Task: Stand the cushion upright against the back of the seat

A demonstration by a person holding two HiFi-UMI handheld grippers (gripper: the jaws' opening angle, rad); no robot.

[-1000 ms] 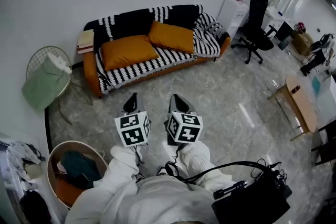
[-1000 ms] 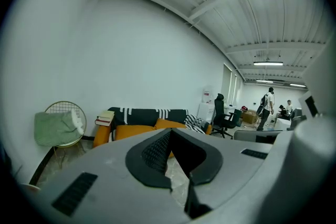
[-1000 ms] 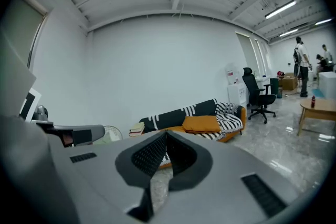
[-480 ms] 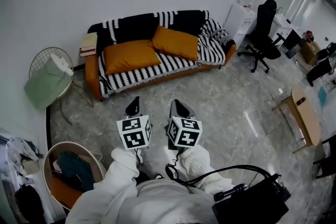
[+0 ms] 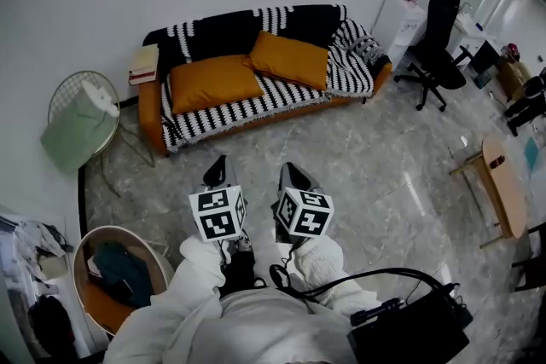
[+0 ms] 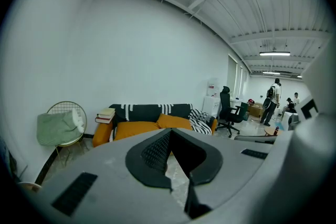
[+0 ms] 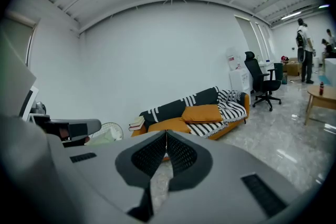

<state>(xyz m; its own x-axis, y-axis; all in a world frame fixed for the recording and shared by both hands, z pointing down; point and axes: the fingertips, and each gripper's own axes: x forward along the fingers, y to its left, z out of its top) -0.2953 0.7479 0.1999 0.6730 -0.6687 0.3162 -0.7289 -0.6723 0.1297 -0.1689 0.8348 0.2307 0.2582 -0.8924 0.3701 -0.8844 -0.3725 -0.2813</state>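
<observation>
An orange sofa [image 5: 149, 119] draped in a black-and-white striped throw stands against the white wall. Two orange cushions lie on its seat: a larger one [image 5: 213, 83] at the left, lying flat, and a second [image 5: 288, 60] propped at a slant nearer the backrest. Both show small in the left gripper view [image 6: 135, 128] and the right gripper view [image 7: 202, 113]. My left gripper [image 5: 218, 170] and right gripper [image 5: 293, 176] are held side by side over the floor, well short of the sofa, both shut and empty.
A stack of books [image 5: 142, 64] rests on the sofa's left arm. A wire chair with a green cloth [image 5: 77, 128] stands left of it, a round basket with clothes [image 5: 115, 277] near me. An office chair [image 5: 437, 43] and a wooden table [image 5: 505, 187] stand at the right. People stand far off [image 6: 274, 102].
The sofa has slid slightly down and right in the head view as I step closer; both grippers stay shut and keep their spacing.
</observation>
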